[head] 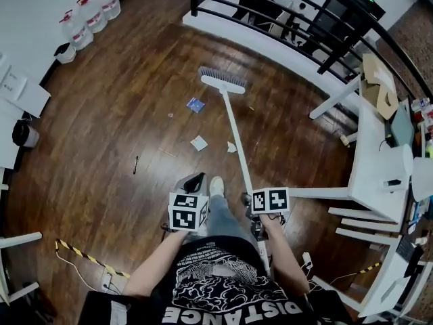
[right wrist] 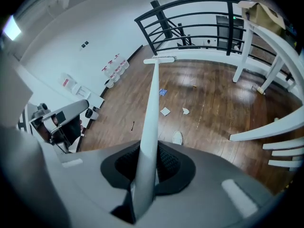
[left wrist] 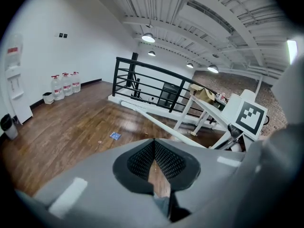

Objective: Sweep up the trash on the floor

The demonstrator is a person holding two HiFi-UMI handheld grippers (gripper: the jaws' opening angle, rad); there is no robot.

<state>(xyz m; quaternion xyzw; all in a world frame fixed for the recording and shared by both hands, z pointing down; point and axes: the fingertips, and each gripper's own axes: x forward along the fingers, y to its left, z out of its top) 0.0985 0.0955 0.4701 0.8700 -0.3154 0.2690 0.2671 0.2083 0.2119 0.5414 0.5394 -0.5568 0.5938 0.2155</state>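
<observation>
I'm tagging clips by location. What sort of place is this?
Probably a loft-style workspace or studio: a black railing edges the wooden floor, white tables stand to one side, and water jugs line the white wall.

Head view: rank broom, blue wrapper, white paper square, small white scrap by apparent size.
1. broom, by far the largest
2. blue wrapper and white paper square: look alike, not ranked
3. small white scrap, smallest

Lower end of the broom handle (head: 233,131) vanishes behind the right claw (head: 257,202) in the head view; blue scrap (head: 195,105), white scraps (head: 199,143) and thin dark item (head: 135,164) on the floor (head: 135,100) are too small to identify; the desk (head: 369,154) is cut off by the right edge.
</observation>
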